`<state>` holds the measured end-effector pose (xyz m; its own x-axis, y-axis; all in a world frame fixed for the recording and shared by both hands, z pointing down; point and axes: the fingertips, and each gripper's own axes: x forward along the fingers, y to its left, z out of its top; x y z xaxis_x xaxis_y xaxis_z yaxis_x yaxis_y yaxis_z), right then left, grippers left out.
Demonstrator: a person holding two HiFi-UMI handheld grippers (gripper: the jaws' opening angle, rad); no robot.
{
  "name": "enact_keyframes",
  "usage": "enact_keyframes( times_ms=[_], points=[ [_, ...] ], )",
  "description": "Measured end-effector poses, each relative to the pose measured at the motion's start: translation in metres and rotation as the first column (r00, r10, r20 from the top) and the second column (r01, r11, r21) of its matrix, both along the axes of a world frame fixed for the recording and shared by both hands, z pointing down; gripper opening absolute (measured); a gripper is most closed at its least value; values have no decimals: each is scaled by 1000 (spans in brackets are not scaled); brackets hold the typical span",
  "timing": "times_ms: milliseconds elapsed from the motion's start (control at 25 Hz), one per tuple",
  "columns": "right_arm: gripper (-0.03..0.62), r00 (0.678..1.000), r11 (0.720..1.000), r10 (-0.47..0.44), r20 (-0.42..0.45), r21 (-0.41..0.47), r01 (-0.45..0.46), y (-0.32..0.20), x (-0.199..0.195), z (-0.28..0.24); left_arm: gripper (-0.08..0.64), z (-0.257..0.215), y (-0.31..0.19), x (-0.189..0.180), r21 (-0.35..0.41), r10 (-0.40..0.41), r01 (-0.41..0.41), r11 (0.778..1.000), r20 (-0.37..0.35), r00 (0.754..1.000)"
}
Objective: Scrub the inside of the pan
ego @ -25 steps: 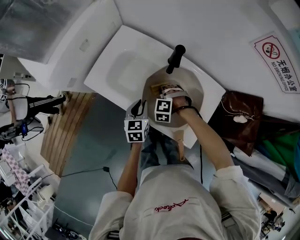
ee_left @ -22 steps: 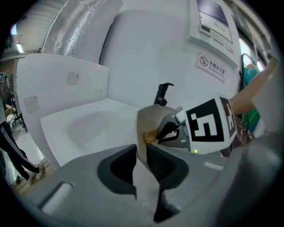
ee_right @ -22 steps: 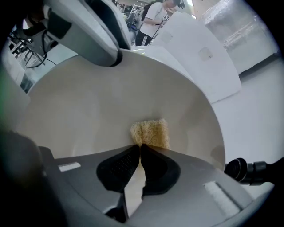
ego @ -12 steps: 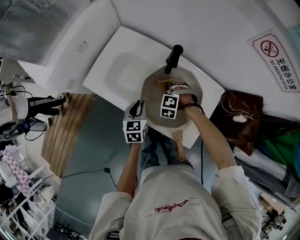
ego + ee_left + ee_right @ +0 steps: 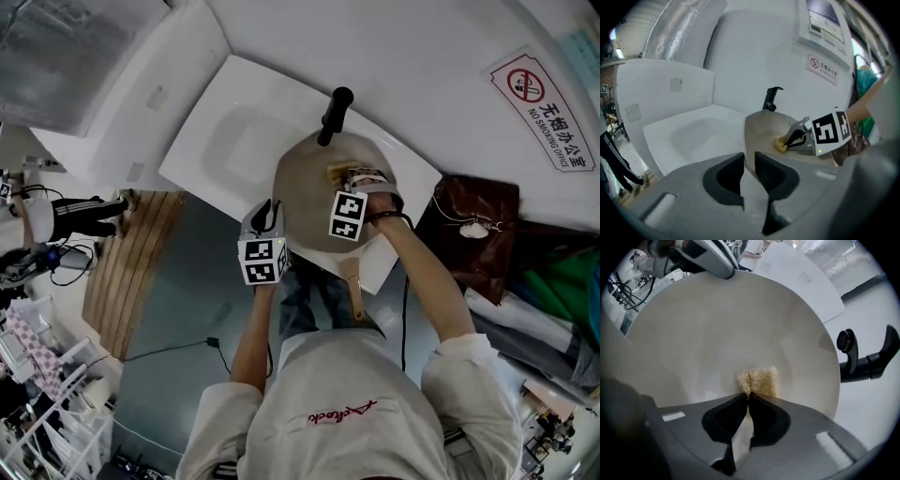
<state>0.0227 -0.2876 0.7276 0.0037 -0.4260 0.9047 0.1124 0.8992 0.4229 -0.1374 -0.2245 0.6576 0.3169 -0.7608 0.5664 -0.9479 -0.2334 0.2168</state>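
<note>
Pan (image 5: 305,197), one, rim clamped in left claw (image 5: 749,158), one yellow sponge (image 5: 761,379) pinched in right claw (image 5: 748,397)

White sink (image 5: 225,141), black faucet (image 5: 334,114), no-smoking sign (image 5: 542,111) (on the wall), brown bag (image 5: 469,253)

Pan (image 5: 305,192): round, shallow, pale beige inside, surface plain and smooth. It sits over the right end of a white sink (image 5: 230,141), far rim just below the black tap (image 5: 334,114). Tan handle (image 5: 354,292) points back toward the person. Near-left rim runs between the jaws of the left gripper (image 5: 750,159), which are closed on it.

Scrub pad (image 5: 759,379): small, yellow, coarse and fibrous, folded. Pinched at one edge in the right gripper (image 5: 748,397), its free part pressed flat against the pan's inner floor, toward the side nearest the tap.
</note>
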Motion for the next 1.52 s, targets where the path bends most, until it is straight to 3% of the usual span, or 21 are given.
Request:
enact_keyframes(
  times_ms=[720, 1520],
  points=[
    [25, 1000, 999, 5, -28, -36, -6, 52, 16, 11, 75, 0, 1, 1, 3, -2, 2, 1000, 0, 1000],
    [25, 991, 990, -130, 12, -51, 131, 80, -58, 14, 75, -1, 0, 1, 4, -3, 3, 1000, -2, 1000]
  ],
)
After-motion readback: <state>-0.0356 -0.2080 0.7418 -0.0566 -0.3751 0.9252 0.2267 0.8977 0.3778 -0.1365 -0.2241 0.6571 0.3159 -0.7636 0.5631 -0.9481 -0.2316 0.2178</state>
